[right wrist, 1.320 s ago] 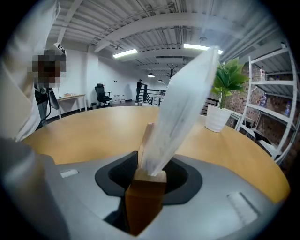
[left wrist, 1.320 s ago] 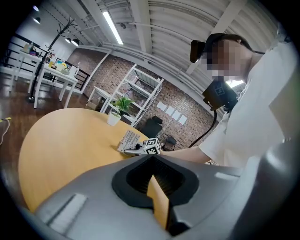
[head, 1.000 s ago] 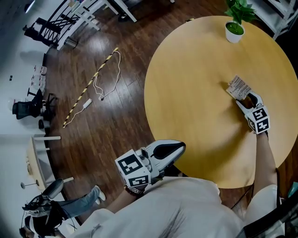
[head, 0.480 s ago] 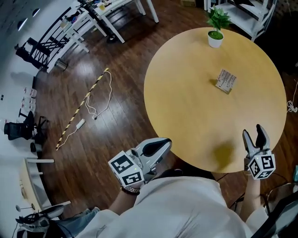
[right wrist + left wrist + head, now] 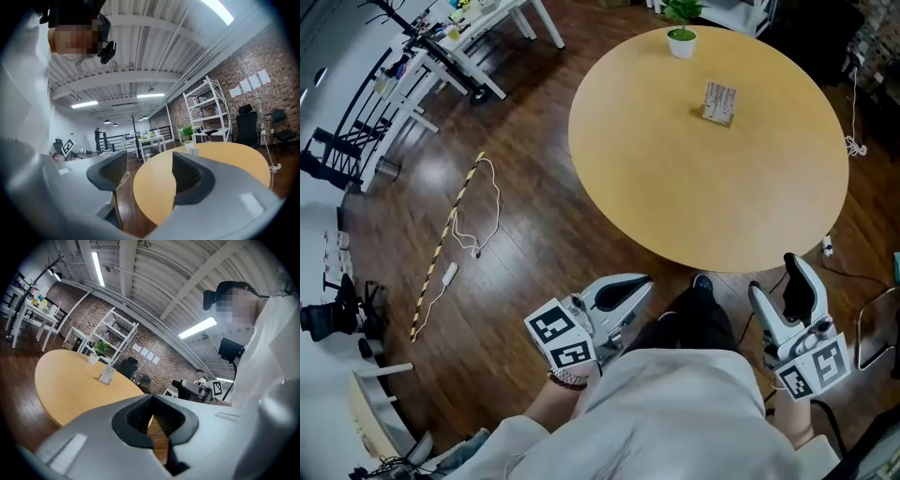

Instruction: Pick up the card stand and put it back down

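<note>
Right gripper (image 5: 776, 279) hangs off the near edge of the tabletop (image 5: 694, 197), its 2 jaws opening with nothing between them. Left gripper (image 5: 637, 289) sits by the person's lap, jaws pressed together and empty. The card stand (image 5: 719, 102) stands upright on the far side of the tabletop, near the potted plant (image 5: 681, 36) and well apart from both grippers. It looks light, thin and stiff, likely to tip or skid, so a gentle pinch across its flat faces, low down, seems safest
</note>
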### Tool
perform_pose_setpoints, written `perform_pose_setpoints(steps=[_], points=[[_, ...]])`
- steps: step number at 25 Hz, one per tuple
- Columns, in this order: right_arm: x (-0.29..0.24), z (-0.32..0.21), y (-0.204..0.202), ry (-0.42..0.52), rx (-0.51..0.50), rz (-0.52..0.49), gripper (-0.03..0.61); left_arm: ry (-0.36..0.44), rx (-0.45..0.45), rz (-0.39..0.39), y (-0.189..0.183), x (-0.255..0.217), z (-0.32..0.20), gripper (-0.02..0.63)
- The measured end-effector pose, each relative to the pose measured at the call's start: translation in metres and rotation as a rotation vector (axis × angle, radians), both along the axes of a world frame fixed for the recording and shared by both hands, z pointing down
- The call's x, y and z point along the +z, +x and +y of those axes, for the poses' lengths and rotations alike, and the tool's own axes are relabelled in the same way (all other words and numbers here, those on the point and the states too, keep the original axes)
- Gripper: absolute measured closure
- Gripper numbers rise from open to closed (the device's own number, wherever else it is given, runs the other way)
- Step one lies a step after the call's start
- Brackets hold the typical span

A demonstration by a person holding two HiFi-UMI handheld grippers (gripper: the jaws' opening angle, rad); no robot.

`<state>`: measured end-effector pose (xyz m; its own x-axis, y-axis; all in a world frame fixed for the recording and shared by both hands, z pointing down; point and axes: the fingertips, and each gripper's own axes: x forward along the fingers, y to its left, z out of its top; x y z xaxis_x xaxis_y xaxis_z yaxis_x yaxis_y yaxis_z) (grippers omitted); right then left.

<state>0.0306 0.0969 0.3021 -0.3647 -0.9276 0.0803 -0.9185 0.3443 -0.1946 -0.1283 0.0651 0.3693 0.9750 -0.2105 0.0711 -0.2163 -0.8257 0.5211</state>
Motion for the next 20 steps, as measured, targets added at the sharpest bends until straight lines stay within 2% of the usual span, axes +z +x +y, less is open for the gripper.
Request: perform_pose_setpoints(steps=[4,9,13,16,20], points=[[-0.014,0.039,-0.005,0.022,0.037,0.001,0.284,0.054,0.046,0.029,0.003,-0.021,0.026,0.620],[-0.027,0.075,-0.009,0.067,-0.004,0.052,0.284,0.136,0.069,0.055,0.028,-0.052,0.062,0.620],[-0.045,0.084,-0.019,0.110,-0.043,0.058,0.285,0.165,0.085,0.078,0.037,-0.072,0.079,0.620],[-0.048,0.094,-0.020,0.143,-0.052,0.071,0.301,0.154,0.110,0.098,0.045,-0.073,0.091,0.620],[-0.048,0.111,-0.014,0.141,-0.052,0.051,0.302,0.151,0.144,0.112,0.056,-0.081,0.110,0.620]])
